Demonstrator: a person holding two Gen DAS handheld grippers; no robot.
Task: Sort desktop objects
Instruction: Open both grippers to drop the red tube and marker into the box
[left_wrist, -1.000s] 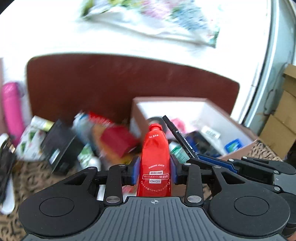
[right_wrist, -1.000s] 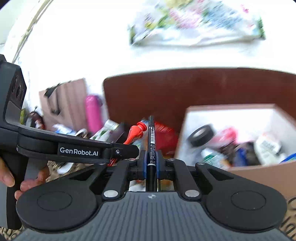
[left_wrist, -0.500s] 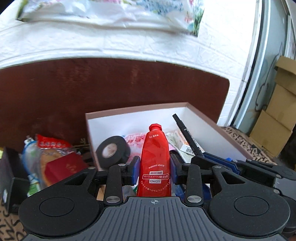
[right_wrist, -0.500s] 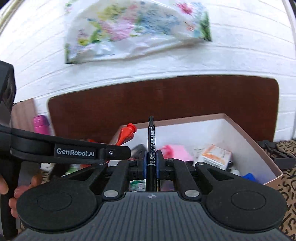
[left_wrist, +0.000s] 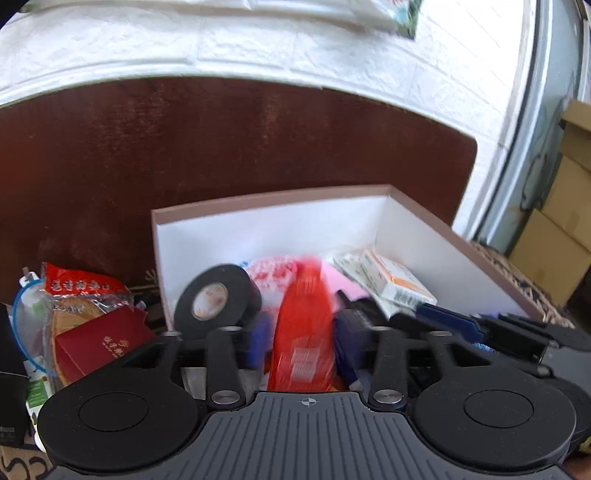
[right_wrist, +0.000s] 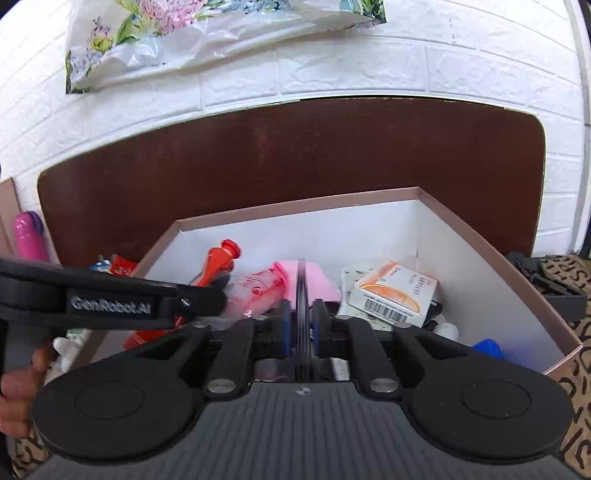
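Over the white box with a brown rim, my left gripper has its jaws opening. The red tube is a blur between the blue pads, and they no longer press on it. In the right wrist view the same tube hangs over the box's left side. My right gripper is also opening over the box's middle. The black pen shows as a thin blurred streak between its parted pads.
The box holds a black tape roll, an orange and white carton and a pink pack. Left of it lie a red snack bag and a red case. A brown board stands behind. A hand grips the left tool.
Both grippers have come in over the box and sunk a little. Their jaws, shut on the tube and the pen before, have parted, and both items now blur downward.
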